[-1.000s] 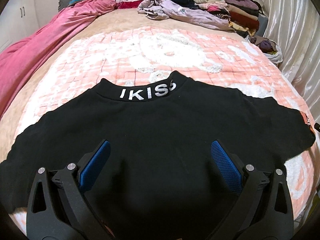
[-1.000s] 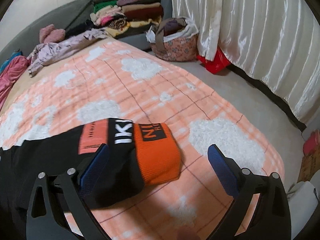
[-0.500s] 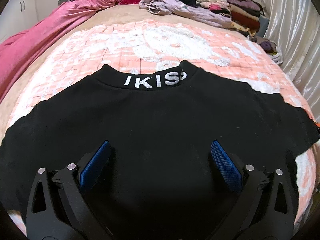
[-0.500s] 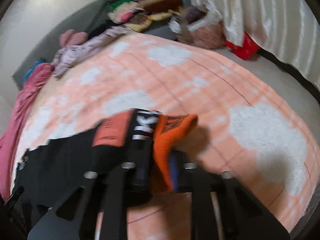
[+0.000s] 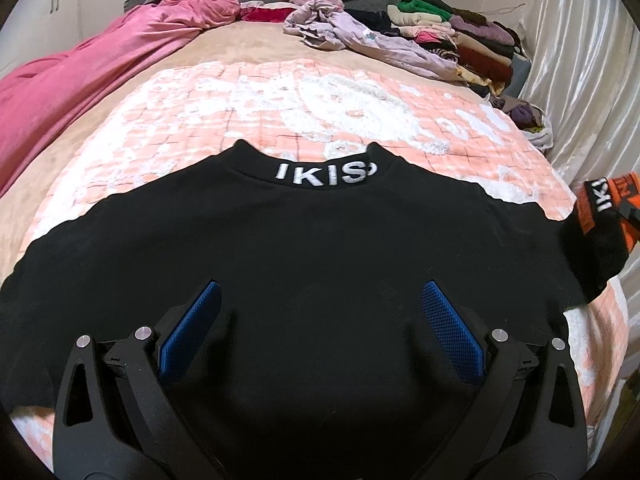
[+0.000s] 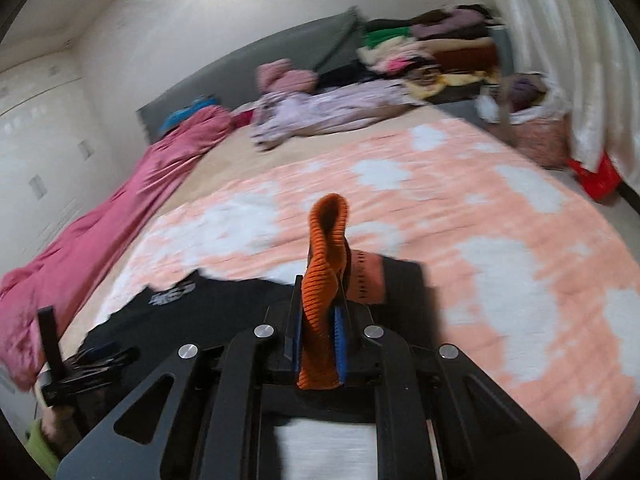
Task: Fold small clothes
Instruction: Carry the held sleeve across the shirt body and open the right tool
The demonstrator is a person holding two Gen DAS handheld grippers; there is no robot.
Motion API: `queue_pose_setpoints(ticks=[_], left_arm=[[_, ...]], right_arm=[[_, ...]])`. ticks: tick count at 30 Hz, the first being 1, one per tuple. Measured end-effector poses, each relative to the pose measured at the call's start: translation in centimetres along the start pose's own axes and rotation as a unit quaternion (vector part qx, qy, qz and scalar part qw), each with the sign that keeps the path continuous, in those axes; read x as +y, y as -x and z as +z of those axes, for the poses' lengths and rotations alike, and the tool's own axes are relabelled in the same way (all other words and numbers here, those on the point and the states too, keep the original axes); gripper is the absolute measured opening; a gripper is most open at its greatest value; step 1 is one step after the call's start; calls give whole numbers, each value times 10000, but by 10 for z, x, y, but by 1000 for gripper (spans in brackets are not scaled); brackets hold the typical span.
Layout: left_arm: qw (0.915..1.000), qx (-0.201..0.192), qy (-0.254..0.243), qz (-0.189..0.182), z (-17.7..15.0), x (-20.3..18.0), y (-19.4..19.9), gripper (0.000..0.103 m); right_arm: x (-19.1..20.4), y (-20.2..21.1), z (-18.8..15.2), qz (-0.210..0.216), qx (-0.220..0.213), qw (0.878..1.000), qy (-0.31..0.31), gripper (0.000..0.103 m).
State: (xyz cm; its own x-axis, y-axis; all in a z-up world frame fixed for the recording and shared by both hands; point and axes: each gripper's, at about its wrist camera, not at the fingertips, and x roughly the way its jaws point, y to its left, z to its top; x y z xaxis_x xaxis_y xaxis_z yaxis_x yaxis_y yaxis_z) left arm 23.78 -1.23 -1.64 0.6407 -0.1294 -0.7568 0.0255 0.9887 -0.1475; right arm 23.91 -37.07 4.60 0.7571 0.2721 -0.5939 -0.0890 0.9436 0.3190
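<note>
Two tools are working the black sweatshirt (image 5: 320, 264) on the bed (image 5: 224, 120): right tool (image 6: 318, 328) pinching its orange cuff (image 6: 326, 256), left tool (image 5: 320, 320) hovering wide.

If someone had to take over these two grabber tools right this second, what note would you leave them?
Right gripper: shut on the orange cuff of the black sweatshirt's sleeve, lifted off the blanket. Its jaws have just closed on it.
Left gripper: open, over the sweatshirt's lower body, holding nothing.
Sweatshirt: spread flat on the bed, collar away from you.
Done: one sleeve picked up. No fold is laid yet.
Left: probably carry that sleeve across the body, fold the other sleeve, then fold the body.
</note>
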Motion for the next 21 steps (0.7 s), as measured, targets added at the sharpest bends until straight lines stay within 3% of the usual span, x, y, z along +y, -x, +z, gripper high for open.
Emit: queue_pose_setpoints(ticks=[11, 21], left_arm=[[9995, -9, 264, -171, -11, 24, 9, 95], [9985, 49, 315, -436, -17, 31, 8, 93]], right_arm=[[101, -52, -13, 822, 587, 9934, 538, 11], [135, -82, -23, 1010, 925, 9892, 518, 18]])
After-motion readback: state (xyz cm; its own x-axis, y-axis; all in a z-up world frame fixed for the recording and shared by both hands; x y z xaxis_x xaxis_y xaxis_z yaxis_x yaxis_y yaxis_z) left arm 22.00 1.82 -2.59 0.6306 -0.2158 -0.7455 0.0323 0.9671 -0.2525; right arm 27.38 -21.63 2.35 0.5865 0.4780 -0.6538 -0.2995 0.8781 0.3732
